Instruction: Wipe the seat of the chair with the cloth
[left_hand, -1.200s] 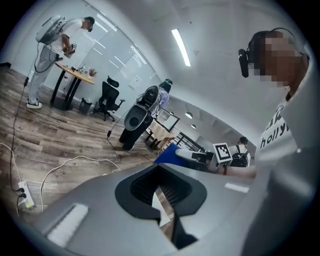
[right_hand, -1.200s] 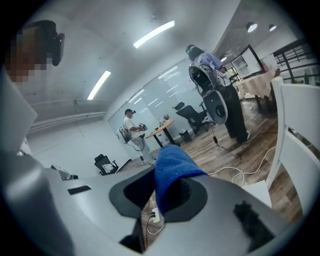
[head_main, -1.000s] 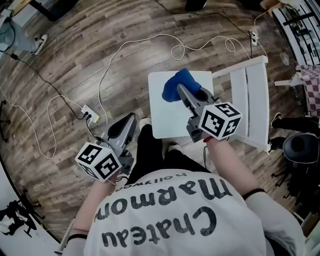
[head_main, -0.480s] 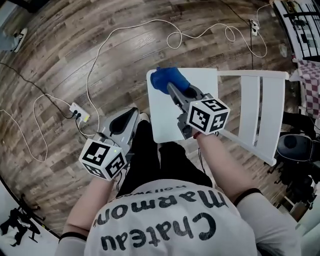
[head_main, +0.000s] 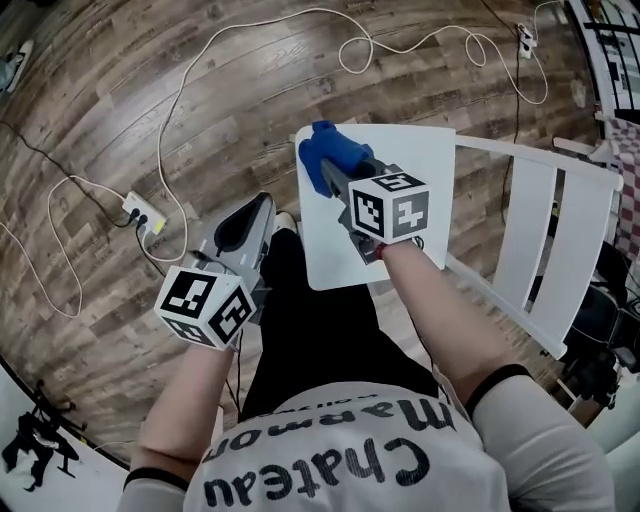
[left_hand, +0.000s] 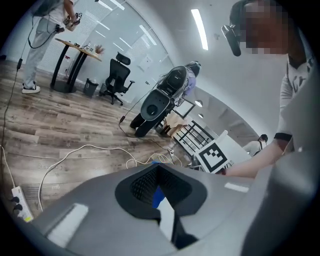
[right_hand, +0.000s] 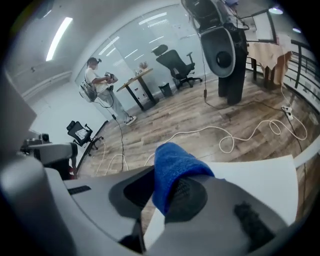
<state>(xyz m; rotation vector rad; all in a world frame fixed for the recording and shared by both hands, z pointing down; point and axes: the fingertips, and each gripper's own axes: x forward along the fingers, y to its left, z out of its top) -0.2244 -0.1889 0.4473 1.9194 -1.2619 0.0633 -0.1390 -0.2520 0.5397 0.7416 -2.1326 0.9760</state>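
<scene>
A white chair stands in front of me, its flat seat (head_main: 400, 165) under my right gripper (head_main: 335, 172). That gripper is shut on a blue cloth (head_main: 328, 155), pressed on the seat's far left corner. In the right gripper view the blue cloth (right_hand: 172, 167) bulges up between the jaws, with the white seat (right_hand: 255, 175) beyond it. My left gripper (head_main: 248, 228) hangs off the seat to the left, above the wooden floor, jaws closed on nothing. Through its jaws the left gripper view shows a sliver of the cloth (left_hand: 158, 195).
The chair's slatted backrest (head_main: 540, 240) lies to the right of the seat. White cables (head_main: 200, 70) loop over the wooden floor, with a power strip (head_main: 143, 212) at left. My legs in black trousers (head_main: 310, 320) are close to the seat's near edge.
The right gripper has dragged the cloth across the seat from its middle back toward the far left corner. The left gripper has stayed at the left side.
</scene>
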